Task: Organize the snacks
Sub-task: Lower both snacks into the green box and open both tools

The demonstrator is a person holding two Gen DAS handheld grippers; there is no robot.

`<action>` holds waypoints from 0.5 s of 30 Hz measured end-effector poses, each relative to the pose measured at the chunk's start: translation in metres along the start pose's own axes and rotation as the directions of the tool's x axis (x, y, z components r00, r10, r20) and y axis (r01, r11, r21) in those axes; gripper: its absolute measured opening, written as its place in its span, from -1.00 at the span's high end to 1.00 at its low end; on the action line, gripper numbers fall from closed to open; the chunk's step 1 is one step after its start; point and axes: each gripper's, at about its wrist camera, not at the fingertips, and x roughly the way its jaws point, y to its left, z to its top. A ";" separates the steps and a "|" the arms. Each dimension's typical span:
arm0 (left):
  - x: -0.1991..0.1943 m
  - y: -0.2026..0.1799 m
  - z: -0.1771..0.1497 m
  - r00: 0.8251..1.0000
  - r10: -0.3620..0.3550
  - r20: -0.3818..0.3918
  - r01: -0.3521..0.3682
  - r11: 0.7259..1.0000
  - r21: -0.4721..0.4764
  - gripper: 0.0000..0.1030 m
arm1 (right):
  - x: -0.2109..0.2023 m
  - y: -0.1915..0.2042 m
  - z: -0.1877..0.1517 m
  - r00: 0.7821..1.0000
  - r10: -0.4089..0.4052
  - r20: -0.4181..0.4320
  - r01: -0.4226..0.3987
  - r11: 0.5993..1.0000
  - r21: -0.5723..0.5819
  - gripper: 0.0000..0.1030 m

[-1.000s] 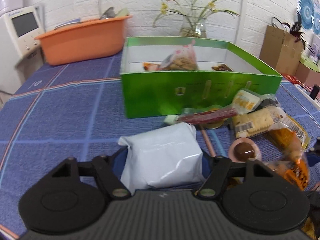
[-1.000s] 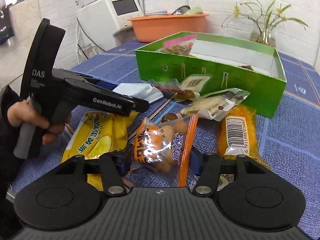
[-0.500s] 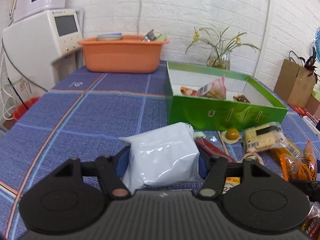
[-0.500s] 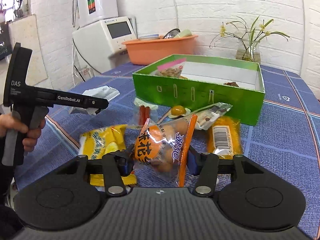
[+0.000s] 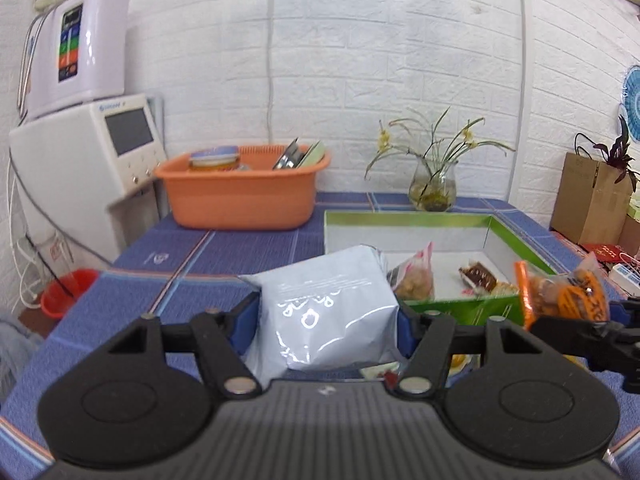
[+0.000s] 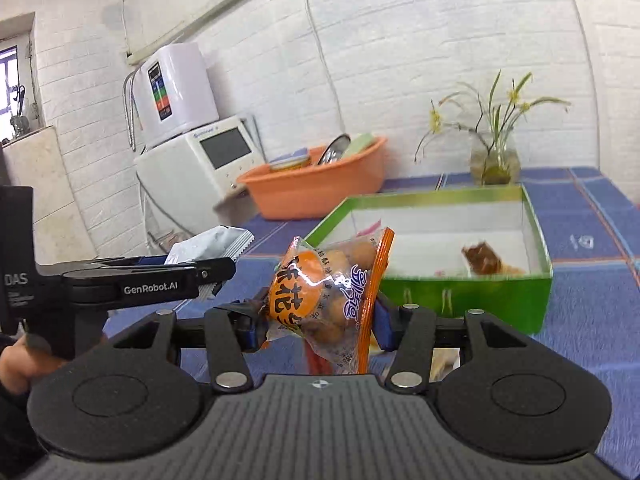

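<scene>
At the far left of the left wrist view, a white appliance [image 5: 86,160] with a dark screen stands beside the table, a second white unit [image 5: 76,46] stacked on it, and a red bucket [image 5: 66,290] sits on the floor below, partly cut by the table [image 5: 132,292] edge. Next comes an orange basin [image 5: 240,192] on the blue checked cloth; its contents show only as a jar lid and some tilted metal ware, too blurred to name. In the middle, the left gripper [image 5: 326,326] is clamped on a pale grey pouch [image 5: 324,312], its 2 blue pads pressed to the pouch's sides; the pouch hides the near left corner of the green box [image 5: 516,240]. Inside that box lie 1 clear bag of brown pieces [image 5: 414,278] and 1 dark brown snack [image 5: 478,276], with something smaller beside it that is hard to make out. A glass vase of yellow flowers [image 5: 434,184] stands behind the box. In the right wrist view, the right gripper [image 6: 316,320] is closed on a clear orange-edged bag of round snacks [image 6: 328,292], held up in the air in front of the box; the bag's lower end is hidden behind the gripper body. Loose packets on the table beneath it show only in slivers.
</scene>
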 end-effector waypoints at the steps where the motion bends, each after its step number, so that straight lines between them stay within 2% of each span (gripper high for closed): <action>1: 0.003 -0.003 0.004 1.000 -0.002 0.005 0.002 1.000 0.012 -0.25 | 0.002 -0.001 0.003 1.000 -0.005 0.008 0.005 1.000 -0.002 -0.65; 5: 0.015 -0.015 0.015 1.000 -0.022 0.000 0.022 0.999 0.043 -0.25 | -0.002 -0.014 0.013 0.997 -0.033 0.065 0.033 0.999 0.009 -0.65; 8: 0.025 -0.021 0.015 1.000 -0.027 -0.013 0.028 0.998 0.064 -0.25 | -0.013 -0.034 0.015 0.988 -0.108 0.112 0.106 0.994 0.024 -0.65; 10: 0.033 -0.026 0.016 0.999 -0.040 -0.025 0.041 0.996 0.073 -0.25 | -0.018 -0.049 0.015 0.980 -0.164 0.113 0.160 0.986 0.044 -0.65; 13: 0.049 -0.038 0.026 0.995 -0.092 -0.026 0.093 0.994 0.064 -0.25 | -0.016 -0.068 0.020 0.968 -0.228 0.105 0.216 0.970 0.110 -0.65; 15: 0.061 -0.052 0.037 0.992 -0.124 -0.014 0.125 0.989 0.080 -0.25 | -0.013 -0.076 0.028 0.962 -0.241 0.127 0.213 0.956 0.203 -0.65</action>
